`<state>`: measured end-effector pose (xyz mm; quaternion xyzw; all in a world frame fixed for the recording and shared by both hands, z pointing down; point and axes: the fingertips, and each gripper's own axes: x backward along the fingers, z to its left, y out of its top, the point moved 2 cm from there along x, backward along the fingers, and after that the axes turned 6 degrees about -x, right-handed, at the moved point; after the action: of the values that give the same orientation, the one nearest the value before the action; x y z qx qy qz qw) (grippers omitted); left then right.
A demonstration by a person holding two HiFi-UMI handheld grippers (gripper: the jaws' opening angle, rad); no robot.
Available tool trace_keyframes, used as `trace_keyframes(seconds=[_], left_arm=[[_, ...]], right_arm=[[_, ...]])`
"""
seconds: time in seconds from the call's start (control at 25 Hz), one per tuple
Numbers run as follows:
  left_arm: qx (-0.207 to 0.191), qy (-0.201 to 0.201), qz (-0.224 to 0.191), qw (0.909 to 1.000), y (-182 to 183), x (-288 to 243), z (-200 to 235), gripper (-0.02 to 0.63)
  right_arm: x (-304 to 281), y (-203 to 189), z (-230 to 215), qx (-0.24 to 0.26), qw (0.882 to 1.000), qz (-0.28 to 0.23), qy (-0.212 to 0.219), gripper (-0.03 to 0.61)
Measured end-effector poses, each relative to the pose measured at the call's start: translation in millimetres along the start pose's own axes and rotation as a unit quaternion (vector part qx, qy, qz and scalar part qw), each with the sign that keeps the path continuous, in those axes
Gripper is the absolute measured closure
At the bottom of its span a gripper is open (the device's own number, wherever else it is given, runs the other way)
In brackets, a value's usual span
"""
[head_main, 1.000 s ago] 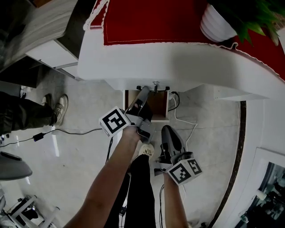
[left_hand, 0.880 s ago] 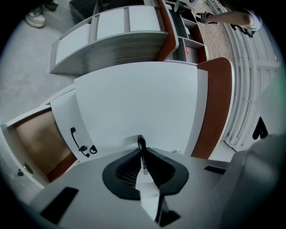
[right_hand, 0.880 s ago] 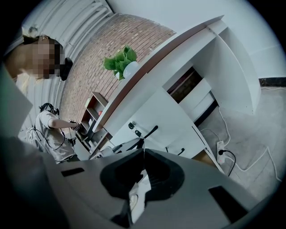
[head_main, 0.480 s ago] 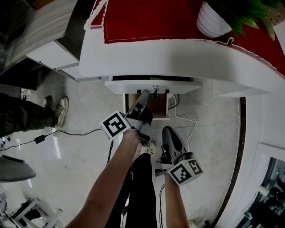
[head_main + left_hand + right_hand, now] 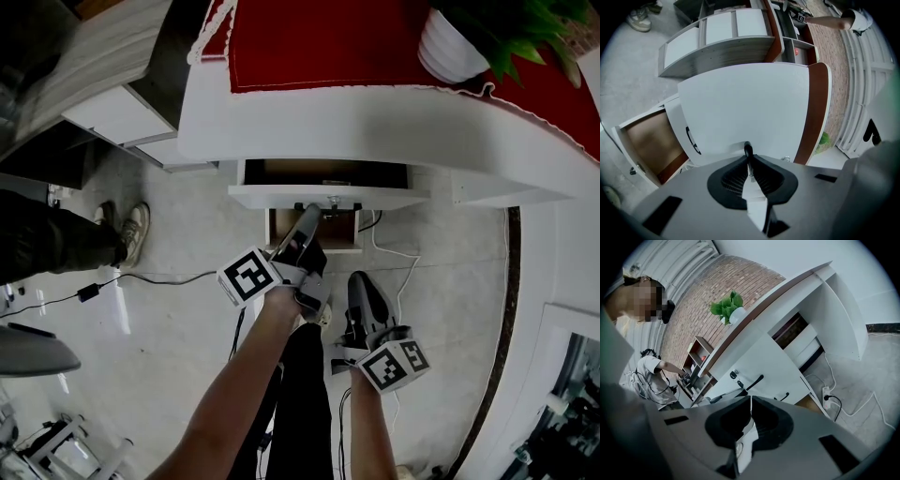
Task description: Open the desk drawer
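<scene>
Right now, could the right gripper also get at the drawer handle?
Probably yes. The right gripper hangs shut and empty below the drawer, with nothing between them. The left gripper is shut on the handle near its left end, so the right end looks free.

The drawer (image 5: 281, 197) stands out from under the desk's front edge (image 5: 394, 131), leaving only a narrow slot over its brown inside, roofed by the overhanging desk. The left gripper (image 5: 314, 212), clamped on the drawer handle (image 5: 343, 206), fills the middle of the front. The right gripper (image 5: 359, 279) hangs near, below it. The floor left of the drawer is open but for a black cable (image 5: 159, 277).
</scene>
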<state>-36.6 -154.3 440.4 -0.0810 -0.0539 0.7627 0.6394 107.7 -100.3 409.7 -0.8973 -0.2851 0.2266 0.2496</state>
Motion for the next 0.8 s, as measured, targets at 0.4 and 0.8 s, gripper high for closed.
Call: trace_keyframes(seconds=[0.4, 0.8], left_arm=[[0.0, 0.02, 0.008, 0.9998, -14, 22, 2, 0.574], [0.003, 0.027, 0.008, 0.9996, -20, 32, -1, 0.574]], right_arm=[[8, 16, 2, 0.007, 1.0, -0.021, -0.002, 0.56], [22, 2, 13, 0.007, 1.0, -0.016, 0.007, 0.56]])
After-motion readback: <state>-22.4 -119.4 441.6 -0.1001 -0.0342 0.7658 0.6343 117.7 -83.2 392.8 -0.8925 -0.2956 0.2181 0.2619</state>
